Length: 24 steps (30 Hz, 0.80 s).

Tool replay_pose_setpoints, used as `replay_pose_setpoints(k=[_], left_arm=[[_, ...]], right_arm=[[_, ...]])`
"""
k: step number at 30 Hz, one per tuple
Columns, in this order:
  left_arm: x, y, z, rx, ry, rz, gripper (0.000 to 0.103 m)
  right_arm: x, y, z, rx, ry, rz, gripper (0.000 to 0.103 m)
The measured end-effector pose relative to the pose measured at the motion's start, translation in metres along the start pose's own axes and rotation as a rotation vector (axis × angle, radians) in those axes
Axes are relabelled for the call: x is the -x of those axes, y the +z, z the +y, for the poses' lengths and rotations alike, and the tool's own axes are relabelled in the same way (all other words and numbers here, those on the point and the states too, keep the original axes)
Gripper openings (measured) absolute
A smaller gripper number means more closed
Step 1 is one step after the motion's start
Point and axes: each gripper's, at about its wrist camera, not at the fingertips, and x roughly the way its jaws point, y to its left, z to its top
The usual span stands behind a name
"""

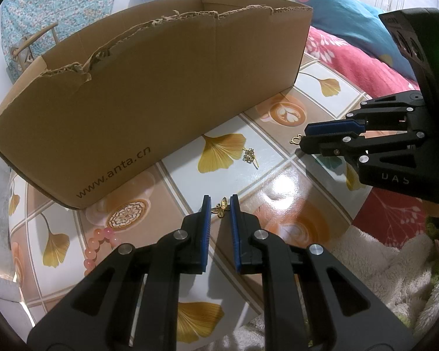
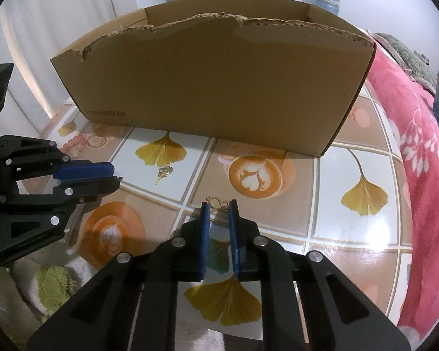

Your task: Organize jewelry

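My left gripper [image 1: 220, 203] is shut on a small gold butterfly charm [image 1: 222, 208], pinched at the fingertips just above the table. In the right wrist view the left gripper [image 2: 115, 175] comes in from the left, jaws nearly together. My right gripper [image 2: 219, 204] is shut on a thin gold looped wire piece [image 2: 218, 204], which sticks out past its tips [image 1: 296, 139]. From the left wrist view the right gripper [image 1: 303, 137] hovers at the right, low over the table. The cardboard box [image 1: 161, 87] [image 2: 213, 82] stands open-topped behind both, its inside hidden.
A gold flower earring [image 1: 250, 156] [image 2: 164, 171] lies in front of the box. A pink bead bracelet [image 1: 99, 242] [image 2: 73, 143] lies at the left. The table [image 2: 322, 181] has a glossy leaf-and-coffee print. A red blanket [image 2: 418, 161] borders the right, a fluffy towel [image 1: 380, 263] the near edge.
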Motion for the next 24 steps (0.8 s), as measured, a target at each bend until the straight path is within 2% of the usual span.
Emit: replay_pose_setpoints(k=[2, 3, 12, 14, 16, 17, 23, 24], left_arm=[[0.000, 0.000, 0.000, -0.001, 0.000, 0.000, 0.012], [0.000, 0.000, 0.000, -0.001, 0.000, 0.001, 0.012], [0.000, -0.001, 0.000, 0.001, 0.000, 0.001, 0.012], [0.000, -0.001, 0.000, -0.001, 0.001, 0.001, 0.012], [0.000, -0.001, 0.000, 0.000, 0.001, 0.000, 0.012], [0.000, 0.000, 0.000, 0.000, 0.000, 0.001, 0.012], [0.000, 0.000, 0.000, 0.000, 0.000, 0.001, 0.012], [0.000, 0.000, 0.000, 0.001, 0.000, 0.001, 0.012]], right_arm=[[0.001, -0.001, -0.002, -0.003, 0.004, -0.004, 0.013], [0.002, -0.002, -0.002, -0.005, 0.007, -0.007, 0.000], [0.014, -0.001, -0.013, -0.021, 0.018, -0.026, 0.001], [0.016, 0.000, -0.015, -0.012, 0.007, -0.030, 0.007], [0.014, 0.001, -0.015, 0.000, -0.010, -0.028, 0.029], [0.012, 0.002, -0.014, 0.007, -0.018, -0.028, 0.032], [0.004, 0.004, -0.012, 0.012, -0.034, -0.012, 0.031], [0.004, 0.004, -0.013, 0.005, -0.031, -0.012, 0.027]])
